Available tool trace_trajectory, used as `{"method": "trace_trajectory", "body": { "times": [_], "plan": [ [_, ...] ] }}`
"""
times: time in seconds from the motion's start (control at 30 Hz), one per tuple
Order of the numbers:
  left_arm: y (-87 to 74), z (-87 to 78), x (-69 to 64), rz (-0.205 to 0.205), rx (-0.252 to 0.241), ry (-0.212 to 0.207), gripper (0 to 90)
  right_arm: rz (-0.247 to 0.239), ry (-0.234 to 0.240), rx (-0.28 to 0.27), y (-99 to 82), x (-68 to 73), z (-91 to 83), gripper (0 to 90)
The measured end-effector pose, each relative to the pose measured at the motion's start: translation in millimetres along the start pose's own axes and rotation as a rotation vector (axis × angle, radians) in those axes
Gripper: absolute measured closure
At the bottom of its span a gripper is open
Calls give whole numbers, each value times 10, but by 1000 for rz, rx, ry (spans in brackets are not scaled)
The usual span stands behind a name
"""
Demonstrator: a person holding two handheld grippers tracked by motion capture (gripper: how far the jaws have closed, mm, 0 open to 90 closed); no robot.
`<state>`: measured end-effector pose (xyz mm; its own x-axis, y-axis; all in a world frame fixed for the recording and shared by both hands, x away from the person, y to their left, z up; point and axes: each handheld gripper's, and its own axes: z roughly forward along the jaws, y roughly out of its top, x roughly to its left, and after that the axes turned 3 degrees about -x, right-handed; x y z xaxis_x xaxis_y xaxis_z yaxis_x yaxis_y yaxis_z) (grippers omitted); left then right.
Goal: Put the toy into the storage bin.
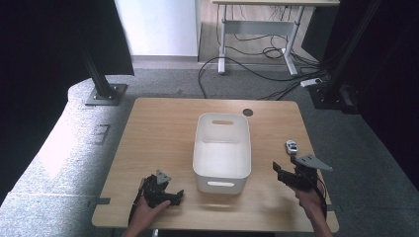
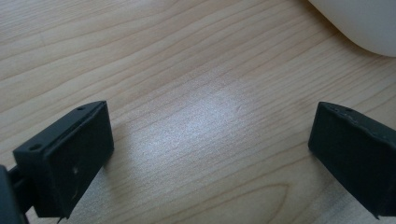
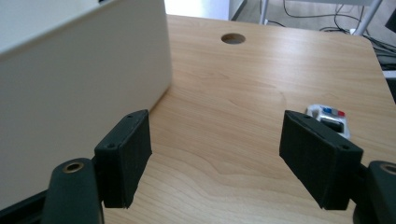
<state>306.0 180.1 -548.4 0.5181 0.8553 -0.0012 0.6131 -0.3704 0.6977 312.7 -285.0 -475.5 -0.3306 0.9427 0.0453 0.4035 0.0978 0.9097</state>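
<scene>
Matte black right claw [image 3: 215,158] wide, empty, over grained wood table [image 3: 233,93] beside smooth white plastic bin [image 3: 79,88], near toy car [image 3: 330,117].

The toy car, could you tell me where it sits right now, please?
In the high view the toy car lies on the table's right side, right of the white bin and just beyond the open right gripper.

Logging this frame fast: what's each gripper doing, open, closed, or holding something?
Left gripper: open, nothing between the jaws, bare table below.
Right gripper: open, holding nothing, with the small toy car lying just beyond its jaws.
</scene>
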Motion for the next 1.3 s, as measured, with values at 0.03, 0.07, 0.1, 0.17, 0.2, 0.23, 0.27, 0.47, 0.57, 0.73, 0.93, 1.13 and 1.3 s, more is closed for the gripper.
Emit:
{"method": "trace_trajectory", "body": {
  "times": [0.03,0.07,0.1,0.17,0.2,0.23,0.27,0.47,0.57,0.73,0.93,1.13,1.3],
  "plan": [
    [0,0,0,0,0,0,0,0,-5,4,-9,-12,1,246],
    [0,0,0,0,0,0,0,-1,-11,9,-21,-30,2,245],
    [0,0,0,1,0,0,0,1,-17,12,-31,-47,1,244],
    [0,0,0,1,0,0,0,4,-22,17,-44,-69,2,243],
    [0,0,0,0,0,0,0,5,-34,26,-58,-99,3,239],
    [0,0,0,0,0,0,0,5,-42,32,-66,-124,3,236],
    [0,0,0,0,0,0,0,7,-46,35,-70,-140,4,234],
    [0,0,0,0,0,0,0,22,-74,58,-111,-269,26,228],
    [0,0,0,0,0,0,0,30,-89,74,-132,-329,47,228],
    [0,0,0,0,0,0,0,38,-115,88,-163,-416,69,229],
    [0,0,0,0,0,0,0,46,-141,110,-195,-505,108,232],
    [1,0,1,1,0,-1,0,54,-154,128,-191,-554,164,233],
    [1,2,0,-2,-2,-1,0,52,-162,136,-169,-567,213,233]
  ]
}}
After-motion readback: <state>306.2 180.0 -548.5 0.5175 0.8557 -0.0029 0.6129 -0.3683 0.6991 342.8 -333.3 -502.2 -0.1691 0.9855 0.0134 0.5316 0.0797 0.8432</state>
